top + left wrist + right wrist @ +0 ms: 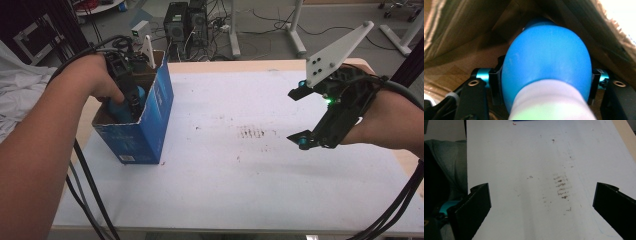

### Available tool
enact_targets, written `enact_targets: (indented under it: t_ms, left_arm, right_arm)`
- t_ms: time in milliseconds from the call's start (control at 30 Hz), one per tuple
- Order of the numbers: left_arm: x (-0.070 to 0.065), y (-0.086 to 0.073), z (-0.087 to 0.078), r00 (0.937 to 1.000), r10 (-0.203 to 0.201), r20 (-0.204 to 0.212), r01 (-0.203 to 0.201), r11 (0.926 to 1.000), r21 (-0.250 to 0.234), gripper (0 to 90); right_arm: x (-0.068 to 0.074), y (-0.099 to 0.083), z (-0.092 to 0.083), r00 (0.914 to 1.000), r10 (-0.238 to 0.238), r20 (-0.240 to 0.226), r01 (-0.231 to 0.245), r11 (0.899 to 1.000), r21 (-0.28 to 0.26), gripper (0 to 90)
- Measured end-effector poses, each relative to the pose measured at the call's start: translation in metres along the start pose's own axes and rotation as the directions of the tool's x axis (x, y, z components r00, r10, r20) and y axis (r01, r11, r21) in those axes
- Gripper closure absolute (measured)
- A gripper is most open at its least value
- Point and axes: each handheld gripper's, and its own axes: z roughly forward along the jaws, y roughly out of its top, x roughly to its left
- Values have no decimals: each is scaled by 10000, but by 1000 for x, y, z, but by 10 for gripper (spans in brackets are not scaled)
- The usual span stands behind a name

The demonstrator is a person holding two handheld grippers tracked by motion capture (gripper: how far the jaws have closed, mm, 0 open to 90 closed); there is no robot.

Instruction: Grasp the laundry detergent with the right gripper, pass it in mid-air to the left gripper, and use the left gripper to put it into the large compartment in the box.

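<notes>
The left gripper (131,102) reaches down into the blue box (150,125), its jaws closed on a blue bulb (546,65), probably to set it inside or lift it out. The right gripper (300,117), well right of the box, waits with jaws wide. The box walls hide the bulb's lower end.

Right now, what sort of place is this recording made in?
Probably a lab or workshop: computer towers and loose cables sit on the floor behind a stained white table, beside metal-framed desk legs.
</notes>
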Motion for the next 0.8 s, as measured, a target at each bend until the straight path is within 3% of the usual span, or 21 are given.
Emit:
enact_targets:
  t_ms: [167, 600, 800]
  left_arm:
    - [1, -1, -7, 9998, -184, 53, 185, 9993, -318, 302]
    - [-3, -3, -24, 9994, -69, 348, 73, 9999, -137, 275]
    - [-8, -3, -41, 10000, 26, 90, -24, 9997, -225, 212]
  right_arm:
    - [1, 0, 0, 10000, -17, 0, 17, 10000, -20, 7]
    - [1, -1, -2, 10000, -14, -14, 14, 10000, 44, 7]
    - [-1, 2, -5, 9999, -14, -123, 17, 9998, 207, 7]
